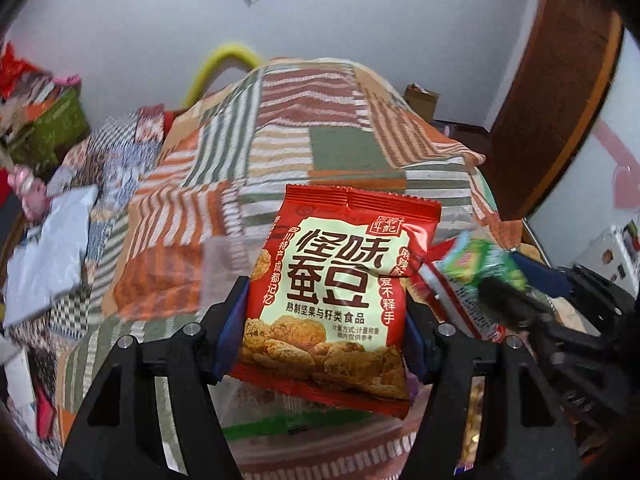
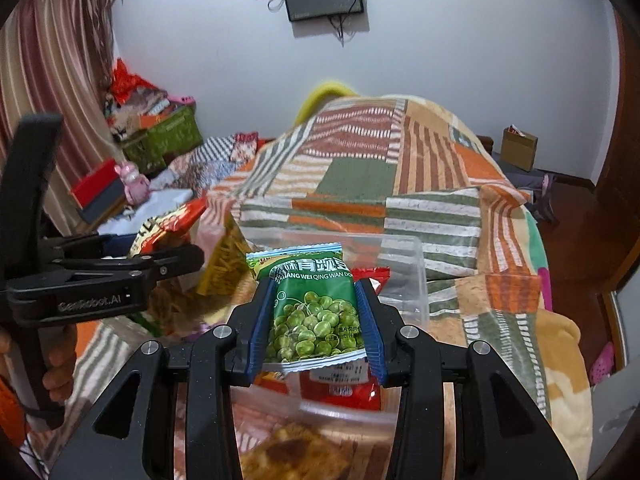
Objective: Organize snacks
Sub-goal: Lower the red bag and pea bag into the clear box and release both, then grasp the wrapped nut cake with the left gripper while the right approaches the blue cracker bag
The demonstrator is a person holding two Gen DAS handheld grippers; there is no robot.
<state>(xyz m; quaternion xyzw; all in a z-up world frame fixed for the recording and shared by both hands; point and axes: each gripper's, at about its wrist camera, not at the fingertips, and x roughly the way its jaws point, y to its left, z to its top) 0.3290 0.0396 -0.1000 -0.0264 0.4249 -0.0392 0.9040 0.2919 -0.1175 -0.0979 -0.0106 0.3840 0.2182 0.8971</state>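
Note:
My left gripper (image 1: 326, 320) is shut on a red broad-bean snack packet (image 1: 332, 292) and holds it above a clear plastic box (image 1: 312, 432). My right gripper (image 2: 316, 320) is shut on a green pea snack packet (image 2: 314, 312) and holds it above the clear plastic box (image 2: 404, 264), which has a red packet (image 2: 344, 392) inside. The right gripper with the green packet (image 1: 484, 268) shows blurred at the right of the left wrist view. The left gripper (image 2: 168, 260) with its red packet (image 2: 168, 228) shows at the left of the right wrist view.
A patchwork striped quilt (image 1: 280, 152) covers the bed under the box. A yellow snack bag (image 2: 224, 264) and other packets lie beside the box. A green basket (image 2: 168, 140), a pink toy (image 2: 134, 184) and a cardboard box (image 2: 518, 148) stand further back.

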